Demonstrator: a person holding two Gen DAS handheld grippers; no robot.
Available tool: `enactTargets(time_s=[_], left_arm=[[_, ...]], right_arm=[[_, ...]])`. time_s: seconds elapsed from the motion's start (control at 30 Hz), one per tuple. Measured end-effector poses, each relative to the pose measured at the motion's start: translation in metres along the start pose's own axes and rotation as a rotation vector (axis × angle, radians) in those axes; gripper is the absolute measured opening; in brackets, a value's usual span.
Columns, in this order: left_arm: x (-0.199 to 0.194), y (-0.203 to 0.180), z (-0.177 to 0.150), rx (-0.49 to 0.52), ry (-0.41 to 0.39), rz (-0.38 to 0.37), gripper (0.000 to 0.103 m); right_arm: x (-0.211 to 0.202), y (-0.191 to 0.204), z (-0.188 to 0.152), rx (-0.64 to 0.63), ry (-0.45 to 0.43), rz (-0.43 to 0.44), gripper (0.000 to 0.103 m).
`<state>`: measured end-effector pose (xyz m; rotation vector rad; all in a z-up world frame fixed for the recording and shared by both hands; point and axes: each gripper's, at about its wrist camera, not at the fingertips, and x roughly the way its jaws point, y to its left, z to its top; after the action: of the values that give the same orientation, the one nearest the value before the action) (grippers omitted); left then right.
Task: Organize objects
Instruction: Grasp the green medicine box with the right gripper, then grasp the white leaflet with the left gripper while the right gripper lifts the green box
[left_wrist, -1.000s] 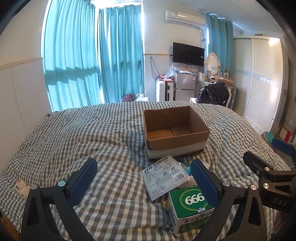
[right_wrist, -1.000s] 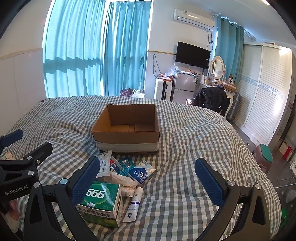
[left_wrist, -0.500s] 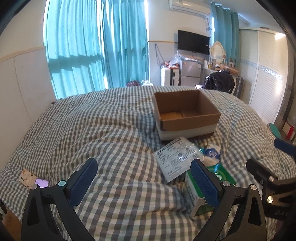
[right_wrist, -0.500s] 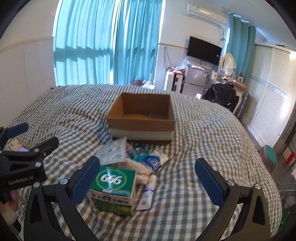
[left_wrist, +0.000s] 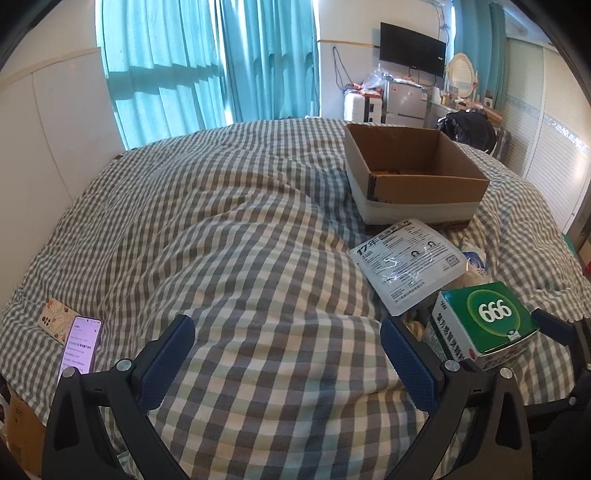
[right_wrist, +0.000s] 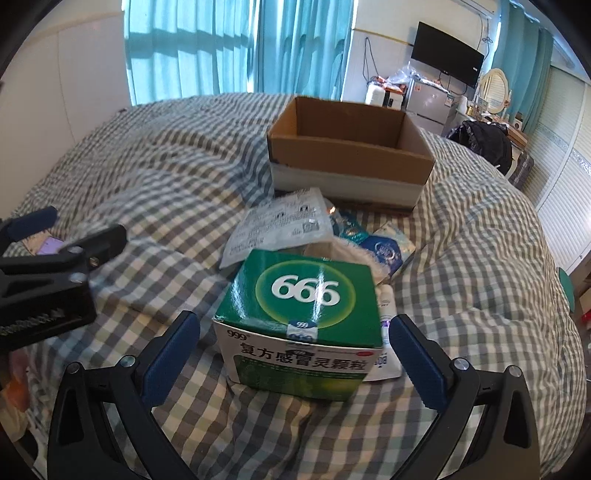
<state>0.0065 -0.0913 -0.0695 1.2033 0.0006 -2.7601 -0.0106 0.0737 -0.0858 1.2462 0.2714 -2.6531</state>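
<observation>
the right claw (right_wrist: 295, 354) hangs low, gaping wide either side of the green box (right_wrist: 301, 321) without touching it, while the left claw (left_wrist: 288, 354) hovers wide open, empty, over the bed (left_wrist: 240, 240).

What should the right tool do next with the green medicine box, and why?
Probably ease the right tool forward and close on the green medicine box. The tool is open with the box lined up between its fingers, not yet gripped, and the empty cardboard box waits just beyond the pile.
</observation>
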Motion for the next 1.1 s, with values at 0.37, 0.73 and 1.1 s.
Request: enactTargets(time_s=[0.37, 0.73, 1.1], left_arm=[[0.018, -0.022, -0.002, 0.054, 0.041, 0.005, 0.103], [0.046, -0.087, 0.000, 0.184, 0.098, -0.042, 0.101], [0.102, -0.120, 0.030, 0.194, 0.156, -0.098, 0.087]], right_arm=[[0.008, -0.024, 0.004, 0.042, -0.015, 0.050, 0.094], [-0.047, -0.103, 0.026, 0.142, -0.181, -0.017, 0.094], [-0.023, -0.152, 0.042, 0.148, -0.152, -0.075, 0.094]])
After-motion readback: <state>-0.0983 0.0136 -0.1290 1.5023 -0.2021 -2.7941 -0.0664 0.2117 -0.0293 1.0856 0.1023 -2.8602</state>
